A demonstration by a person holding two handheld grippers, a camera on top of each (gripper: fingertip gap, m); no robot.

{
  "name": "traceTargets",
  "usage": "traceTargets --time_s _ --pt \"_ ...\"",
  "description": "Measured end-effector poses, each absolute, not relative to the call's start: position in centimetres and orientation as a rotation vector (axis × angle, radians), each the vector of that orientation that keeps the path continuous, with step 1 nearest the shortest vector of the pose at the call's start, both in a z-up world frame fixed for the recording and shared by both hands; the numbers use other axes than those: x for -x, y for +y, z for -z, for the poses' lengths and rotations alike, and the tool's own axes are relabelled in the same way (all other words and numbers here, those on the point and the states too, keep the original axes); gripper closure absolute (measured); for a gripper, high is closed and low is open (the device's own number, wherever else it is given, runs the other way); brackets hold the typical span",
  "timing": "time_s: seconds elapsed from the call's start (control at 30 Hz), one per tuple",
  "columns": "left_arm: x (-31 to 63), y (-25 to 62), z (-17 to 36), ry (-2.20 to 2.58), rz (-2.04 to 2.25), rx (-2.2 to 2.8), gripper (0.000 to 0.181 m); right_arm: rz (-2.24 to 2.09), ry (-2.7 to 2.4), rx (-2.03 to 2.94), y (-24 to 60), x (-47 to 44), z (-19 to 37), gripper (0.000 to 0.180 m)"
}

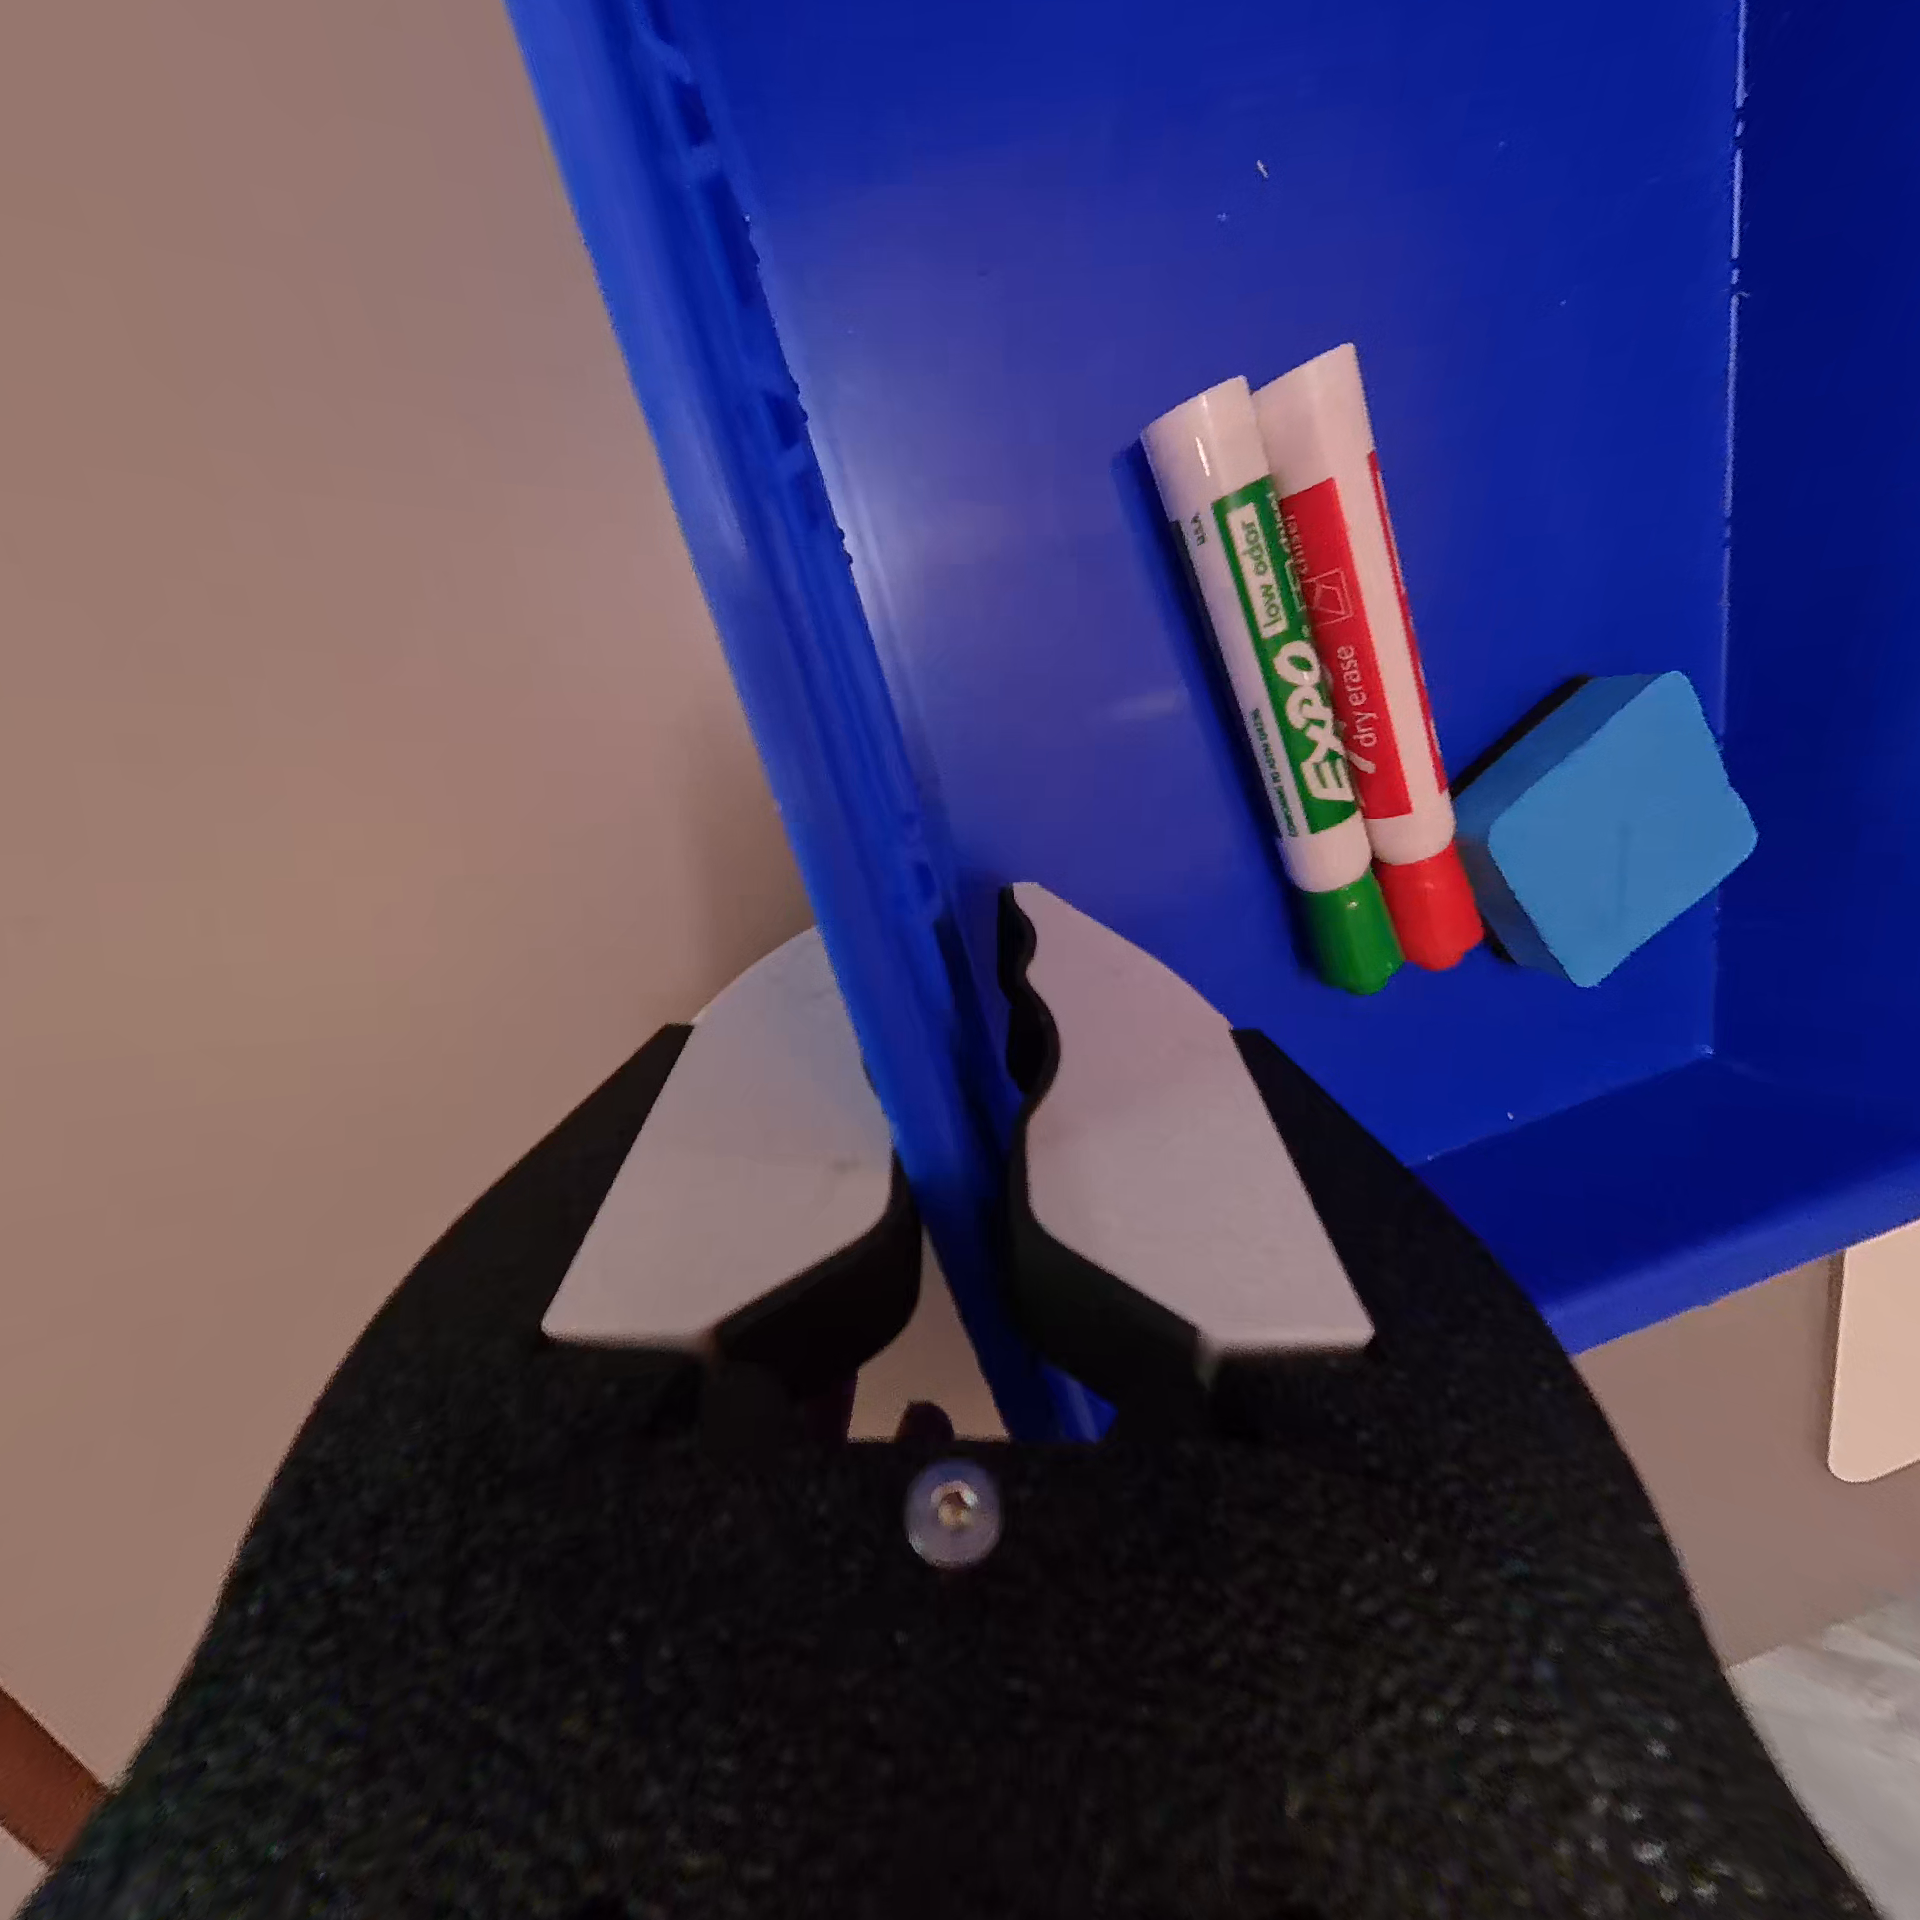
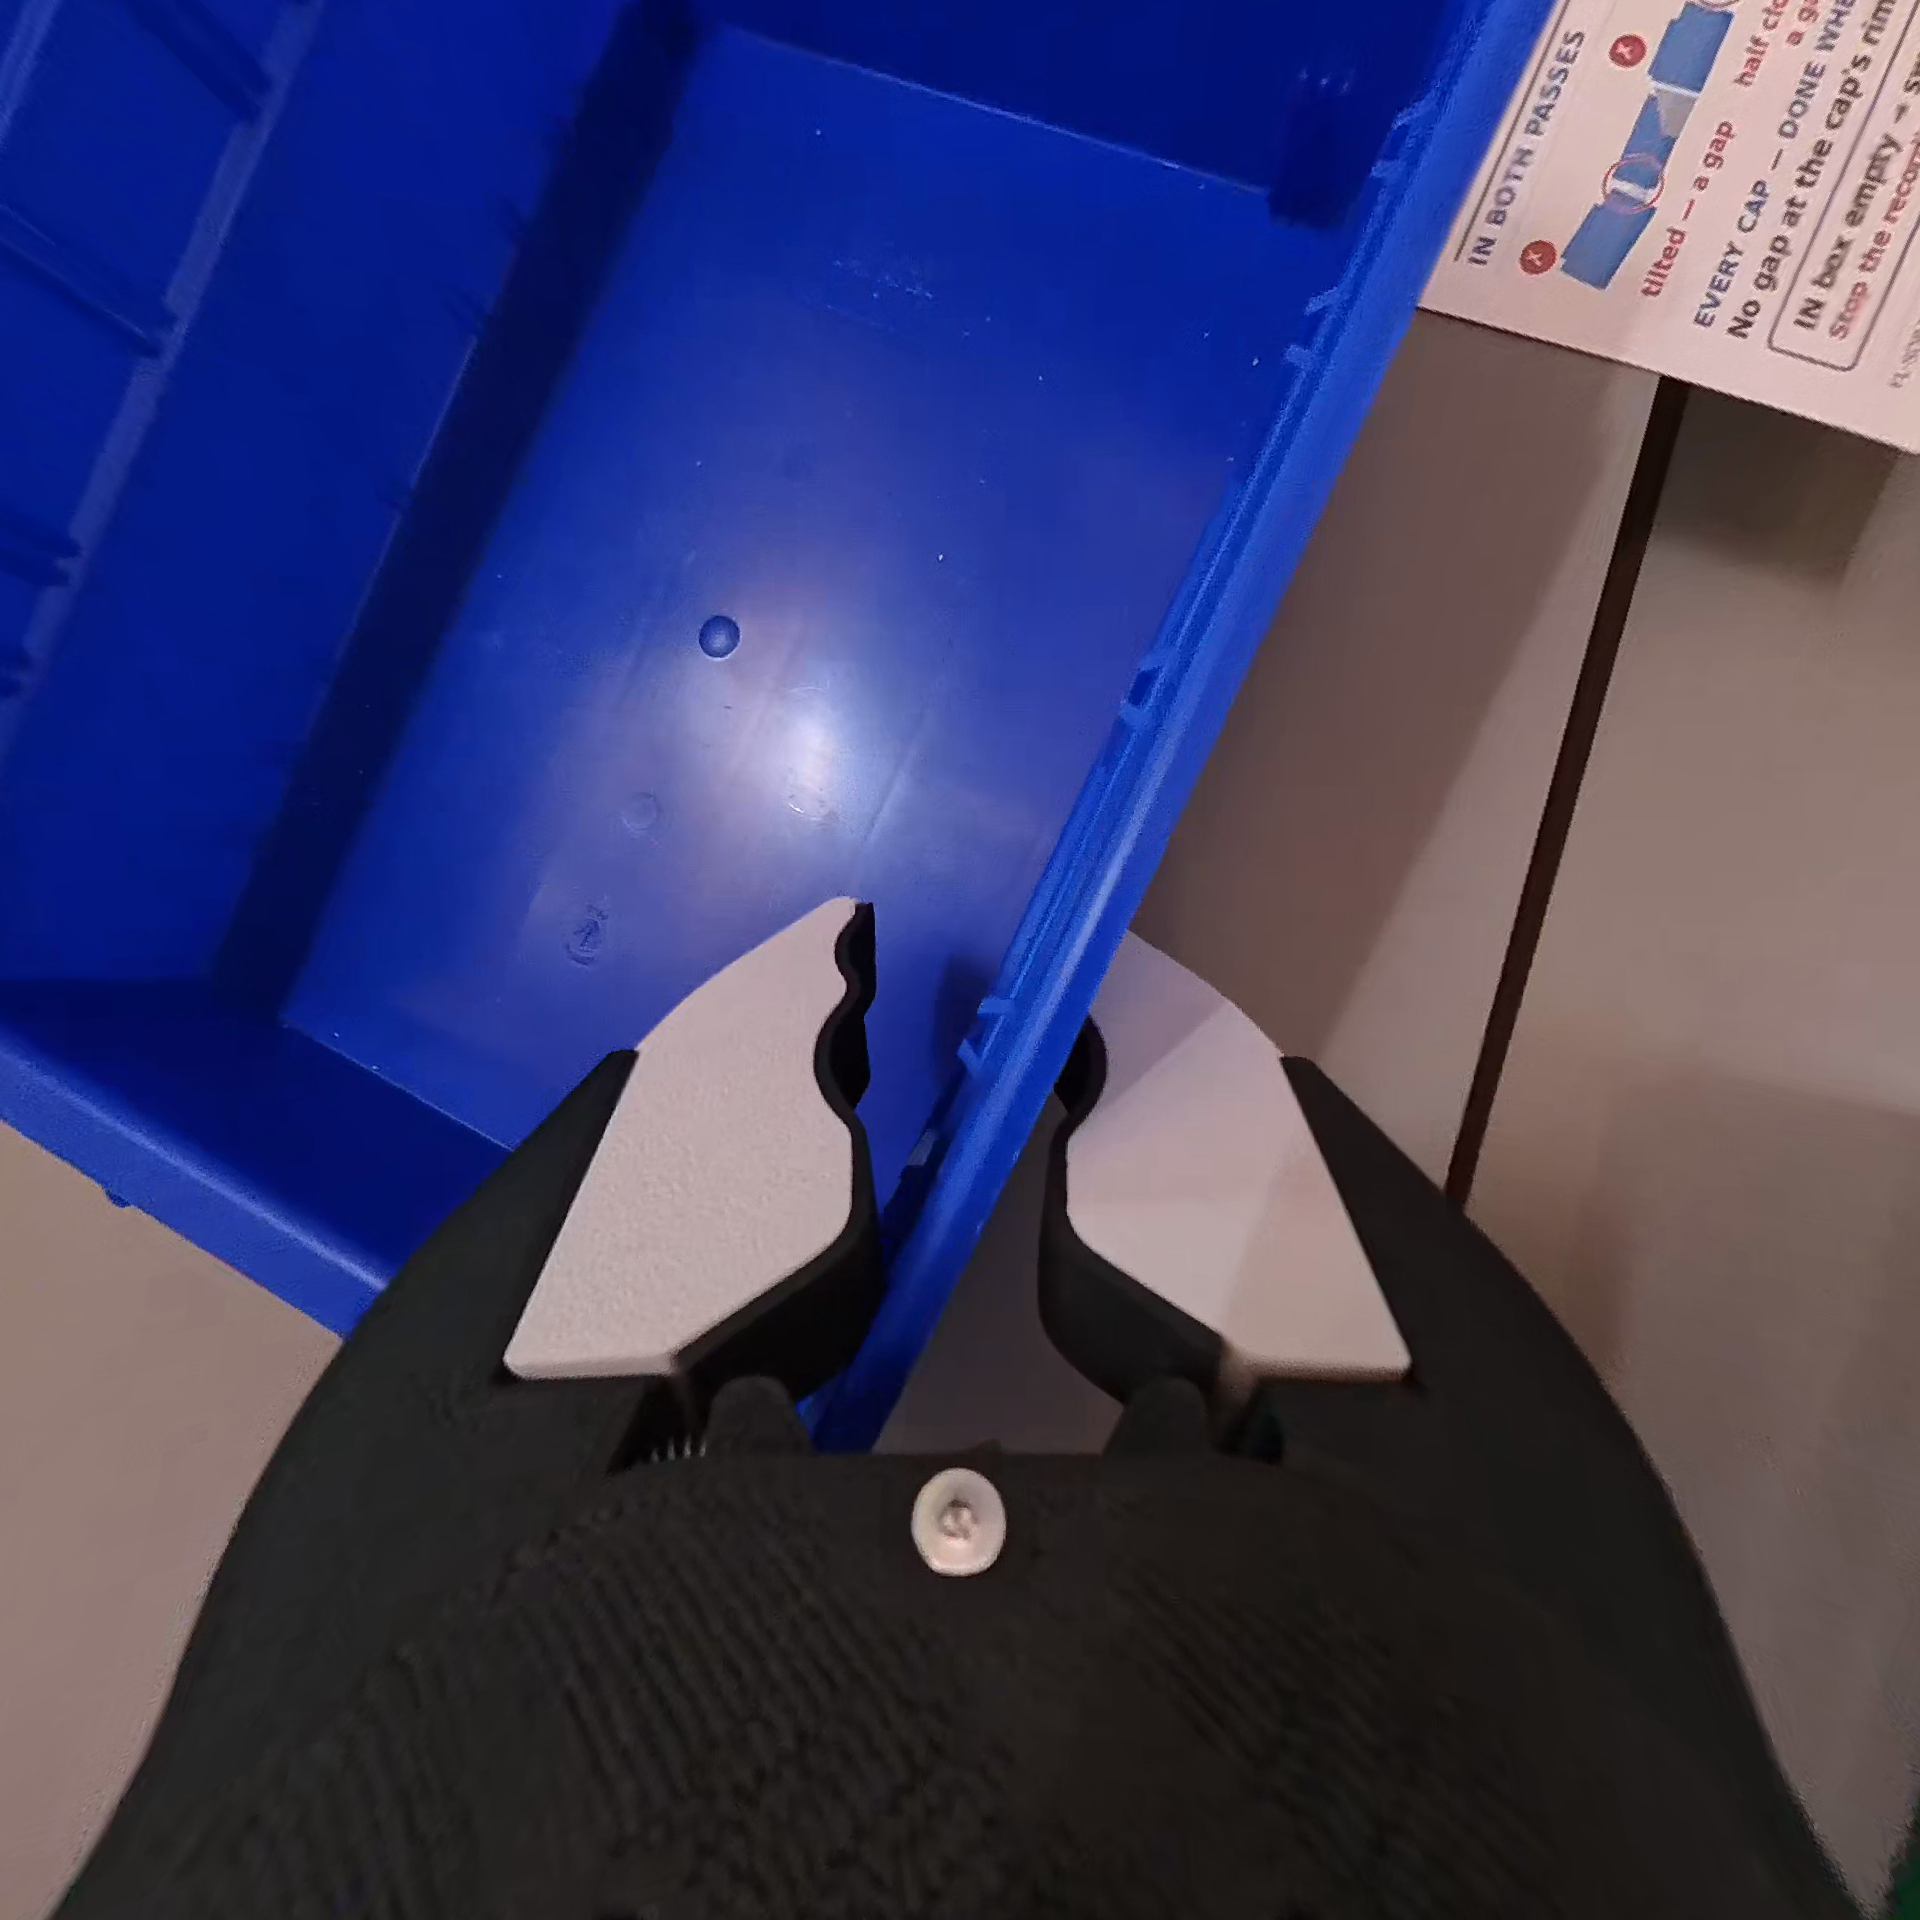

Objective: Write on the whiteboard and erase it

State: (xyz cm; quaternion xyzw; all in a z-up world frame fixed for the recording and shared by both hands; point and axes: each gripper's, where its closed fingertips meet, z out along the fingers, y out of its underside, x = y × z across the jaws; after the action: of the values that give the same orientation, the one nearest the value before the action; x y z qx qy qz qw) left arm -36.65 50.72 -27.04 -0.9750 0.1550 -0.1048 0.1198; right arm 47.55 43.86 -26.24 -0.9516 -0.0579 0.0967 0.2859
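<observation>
At the near side wall of a deep blue moulded-plastic bin [image 1: 1039, 364], the left gripper [image 1: 961, 1060], black textured body with pale grey finger plates, is clamped on that wall: one finger inside the bin, one outside, black pads pressed against the plastic on both faces.

Inside that bin, against the far corner: one white-barrelled dry-erase marker with green band and green cap [image 1: 1273, 686], one matching marker with red band and red cap [image 1: 1361, 665], the two lying side by side and touching, caps toward the camera; one light blue foam block eraser with dark underside [image 1: 1616, 826], just beside the red cap, close to the end wall. The bin floor between gripper and markers is bare.

Outside the wall: plain beige surface [image 1: 312, 623]; a cream card edge [image 1: 1870, 1361] beyond the bin's corner.

At the opposite rim of a blue plastic bin [image 2: 727, 520] in the right wrist view, the right gripper [image 2: 971, 1060], same build, straddles the wall, left finger inside, right finger outside. The jaws are narrow; the inner pad shows a sliver of gap from the wall, so a firm grip cannot be confirmed. The bin floor here is bare and glossy with a light reflection.

Beyond the rim: beige tabletop [image 2: 1351, 727] crossed by a dark seam [image 2: 1558, 779]; a white printed instruction sheet [image 2: 1714, 187] at the upper right corner. No whiteboard is in view.
</observation>
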Motion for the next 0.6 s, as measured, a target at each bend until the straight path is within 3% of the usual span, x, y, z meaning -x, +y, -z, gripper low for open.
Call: traceTargets --time_s 0.6 --pt "36.48 51.02 27.09 0.495 0.270 2.792 0.160 -0.243 -0.273 2.569 43.58 -48.40 26.44 0.146"
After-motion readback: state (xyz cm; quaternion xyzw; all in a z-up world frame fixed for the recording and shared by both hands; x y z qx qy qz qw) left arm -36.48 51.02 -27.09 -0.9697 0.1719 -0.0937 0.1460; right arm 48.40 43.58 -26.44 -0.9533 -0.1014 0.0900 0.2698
